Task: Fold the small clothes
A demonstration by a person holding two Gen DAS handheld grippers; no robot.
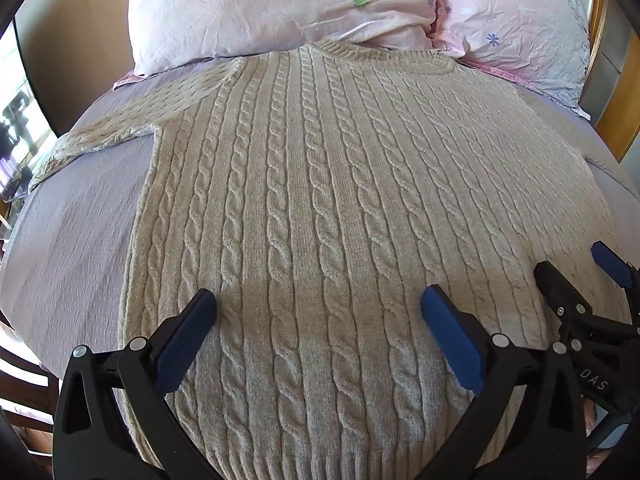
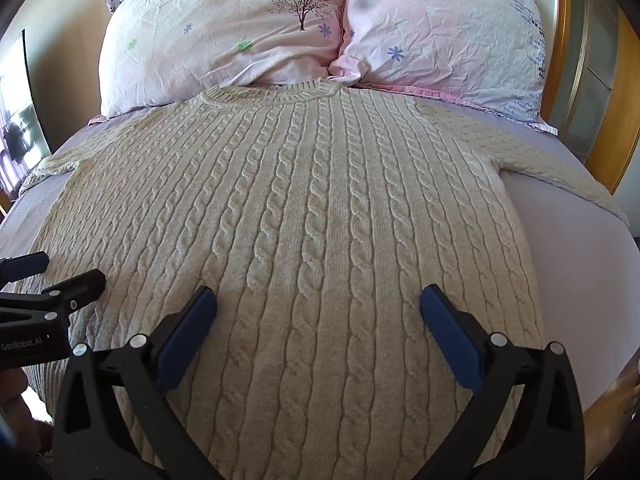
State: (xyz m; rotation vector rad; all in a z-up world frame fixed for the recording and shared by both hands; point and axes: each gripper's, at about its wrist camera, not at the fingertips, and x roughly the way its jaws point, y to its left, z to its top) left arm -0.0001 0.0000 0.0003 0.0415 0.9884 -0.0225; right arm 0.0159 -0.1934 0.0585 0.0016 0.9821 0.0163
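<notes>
A: Sweater (image 1: 320, 200) lay flat, front up, on the bed (image 1: 80, 248), hem end nearest, under both tools. Any grip yet?

B: None. Left gripper (image 1: 319, 304) hung over the lower body of the knit, blue fingers (image 1: 188, 340) spread wide, nothing between them. Right gripper (image 2: 318, 302) the same, just beside it, fingers (image 2: 452, 340) wide apart and empty, poised above the cables without visibly touching.

A: Risks from there?

B: Judged several. Thick, springy cable knit: pinching only the top layer would probably lift the front and leave the back lying, spoiling the fold. Uneven lifting by the two sides would likely skew the hem line. Could also catch a loop of yarn on a pad edge and pull it. Loose bed cover beneath might get pinched along with the hem.

A: Further up?

B: Left sleeve (image 1: 100, 136) stretched out sideways toward the bed's left edge; right sleeve (image 2: 560, 168) angled out to the right edge. Still unfolded, so likely to drag or flop during any lengthwise fold.

A: Orientation?

B: Long axis ran hem to collar, straight away from the cameras. Collar (image 2: 272, 94) pointed at the far end, touching the two pink pillows (image 2: 224, 32) by the headboard (image 2: 560, 60).
</notes>
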